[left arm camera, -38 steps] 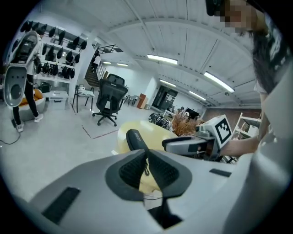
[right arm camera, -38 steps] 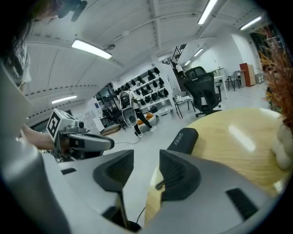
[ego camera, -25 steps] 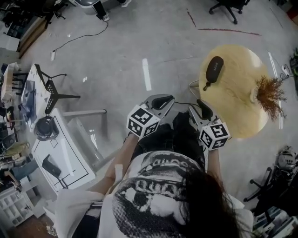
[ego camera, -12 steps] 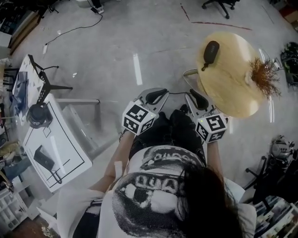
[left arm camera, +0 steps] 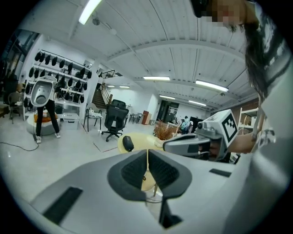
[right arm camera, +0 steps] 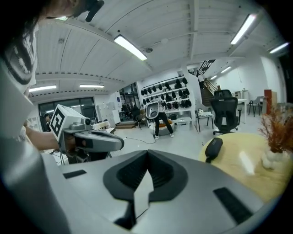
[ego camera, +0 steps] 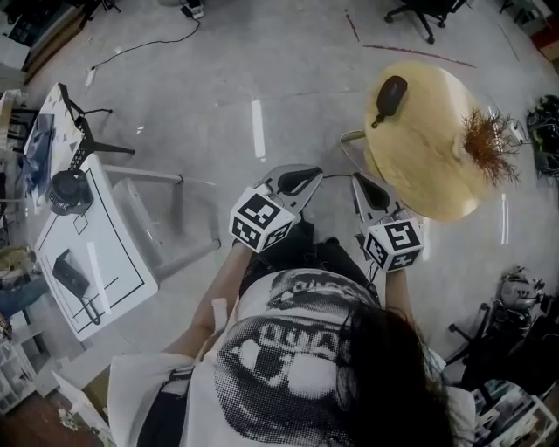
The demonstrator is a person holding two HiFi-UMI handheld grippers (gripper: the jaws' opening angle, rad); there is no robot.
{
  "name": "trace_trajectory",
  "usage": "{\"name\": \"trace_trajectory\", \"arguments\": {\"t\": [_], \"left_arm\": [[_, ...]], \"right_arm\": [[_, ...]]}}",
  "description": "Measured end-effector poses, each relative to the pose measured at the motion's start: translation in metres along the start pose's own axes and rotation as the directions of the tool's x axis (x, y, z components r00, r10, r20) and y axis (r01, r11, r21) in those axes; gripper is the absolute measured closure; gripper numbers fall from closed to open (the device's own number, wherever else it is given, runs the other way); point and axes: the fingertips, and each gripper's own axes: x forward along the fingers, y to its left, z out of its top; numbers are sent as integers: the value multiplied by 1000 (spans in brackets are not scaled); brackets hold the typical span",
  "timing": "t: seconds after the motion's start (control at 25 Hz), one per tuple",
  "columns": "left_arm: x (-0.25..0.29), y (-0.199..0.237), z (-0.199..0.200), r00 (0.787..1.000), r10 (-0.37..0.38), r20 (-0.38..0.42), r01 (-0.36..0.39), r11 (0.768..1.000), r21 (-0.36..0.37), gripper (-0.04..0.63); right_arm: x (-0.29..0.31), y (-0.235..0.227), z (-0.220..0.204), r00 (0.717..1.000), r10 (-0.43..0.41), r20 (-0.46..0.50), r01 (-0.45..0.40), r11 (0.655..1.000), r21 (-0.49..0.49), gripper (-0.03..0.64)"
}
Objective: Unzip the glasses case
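The black glasses case [ego camera: 390,94] lies zipped on the far left part of the round wooden table [ego camera: 428,166]. It also shows in the left gripper view [left arm camera: 127,143] and the right gripper view [right arm camera: 213,147]. Both grippers hang in the air in front of the person, short of the table's near edge and apart from the case. My left gripper [ego camera: 306,179] is shut with nothing between its pads [left arm camera: 147,153]. My right gripper [ego camera: 360,183] is shut too and holds nothing [right arm camera: 147,153]. Each gripper shows in the other's view, side by side.
A dried plant in a small vase [ego camera: 485,144] stands on the table's right side. A white table [ego camera: 105,253] with dark items and a black stand [ego camera: 83,144] are on the left. An office chair [ego camera: 419,13] stands far behind. Grey floor lies between.
Both grippers have moved forward and a little upward, closer to the round table. The case has not moved on the table.
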Motion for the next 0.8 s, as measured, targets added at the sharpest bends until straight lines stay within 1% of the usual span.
{"name": "trace_trajectory", "arguments": {"t": [0.12, 0.28, 0.4, 0.56, 0.8], "left_arm": [[7, -24, 3, 1000, 7, 1, -8, 1000, 30, 578], [11, -56, -4, 1000, 19, -11, -18, 998, 56, 580], [16, -78, -11, 999, 27, -21, -26, 998, 62, 580], [21, -104, -16, 999, 37, -21, -36, 997, 69, 580], [20, -126, -25, 999, 50, -21, -49, 998, 50, 580]], "right_arm": [[-20, 1, -7, 1000, 21, 1, -21, 1000, -23, 629], [-44, 5, -17, 999, 43, -2, -43, 997, -65, 629], [-62, 2, -23, 999, 54, -1, -54, 994, -93, 629], [-84, -4, -30, 998, 64, 8, -62, 992, -106, 627], [-102, -1, -41, 996, 85, 1, -84, 987, -139, 623]]}}
